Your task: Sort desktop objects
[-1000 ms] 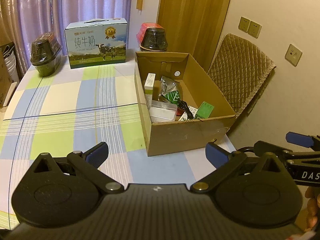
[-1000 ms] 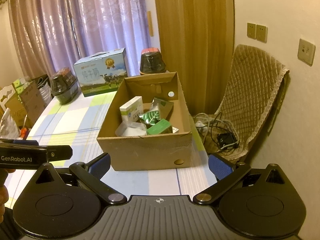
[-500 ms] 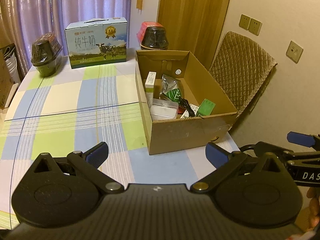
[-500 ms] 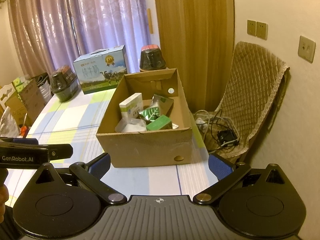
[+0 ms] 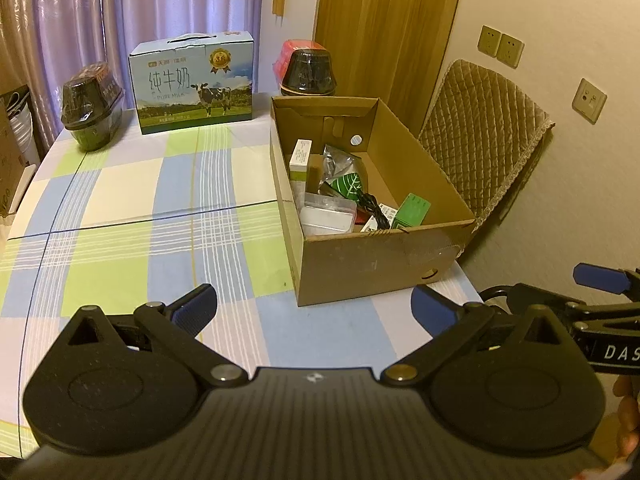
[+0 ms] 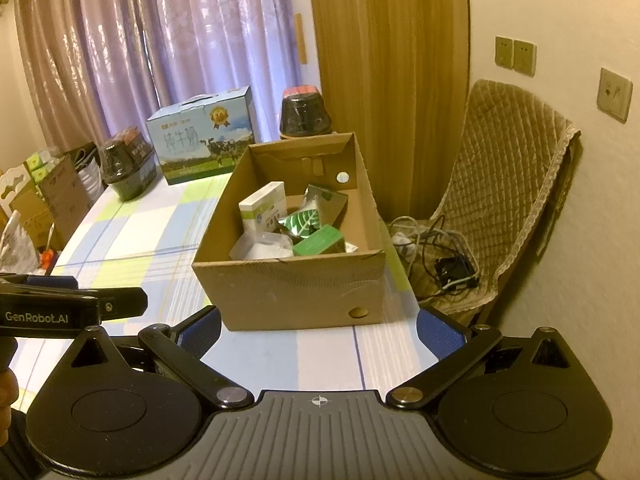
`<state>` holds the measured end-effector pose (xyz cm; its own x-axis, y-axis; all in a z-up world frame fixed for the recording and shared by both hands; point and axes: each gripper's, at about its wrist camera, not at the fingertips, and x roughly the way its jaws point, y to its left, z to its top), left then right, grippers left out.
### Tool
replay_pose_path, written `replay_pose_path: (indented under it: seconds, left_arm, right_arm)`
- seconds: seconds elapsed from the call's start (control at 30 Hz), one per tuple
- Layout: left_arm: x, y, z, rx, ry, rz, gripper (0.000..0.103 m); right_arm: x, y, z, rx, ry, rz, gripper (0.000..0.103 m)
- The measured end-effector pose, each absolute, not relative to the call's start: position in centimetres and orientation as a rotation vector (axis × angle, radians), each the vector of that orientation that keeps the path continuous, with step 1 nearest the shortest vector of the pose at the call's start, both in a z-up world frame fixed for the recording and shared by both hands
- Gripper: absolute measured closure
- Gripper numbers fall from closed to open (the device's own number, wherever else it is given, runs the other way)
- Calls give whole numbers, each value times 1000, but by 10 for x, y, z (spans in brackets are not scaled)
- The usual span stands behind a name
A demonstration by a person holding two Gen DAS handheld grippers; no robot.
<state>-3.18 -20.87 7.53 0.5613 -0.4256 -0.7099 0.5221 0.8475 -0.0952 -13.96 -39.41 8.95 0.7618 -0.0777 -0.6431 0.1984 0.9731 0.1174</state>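
On the right side of the table, a cardboard box is sitting open, and the sorted things are lying inside it: a white carton standing against the left wall, a leaf-printed packet, a clear plastic case, a black cable and a green box leaning near the front wall. Just short of the box, the left hand-held gripper is hovering low over the checked tablecloth, level and pointing forward, its blue-padded fingers standing wide apart with nothing between them. Beside it, the right hand-held gripper is hanging in the same pose facing the box's front wall, jaws likewise spread and empty. Farther back, a milk carton case is standing between two dark wrapped containers. Past the table edge, a quilted chair is holding tangled cables.
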Motion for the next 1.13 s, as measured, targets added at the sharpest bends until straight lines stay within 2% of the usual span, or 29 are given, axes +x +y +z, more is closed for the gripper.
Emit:
replay_pose_path:
  seconds: [1.13]
  left_arm:
    - [-32,-204,74,85,818,-592,1]
  right_arm:
    - [-142,-390,84,178,700,-149,2]
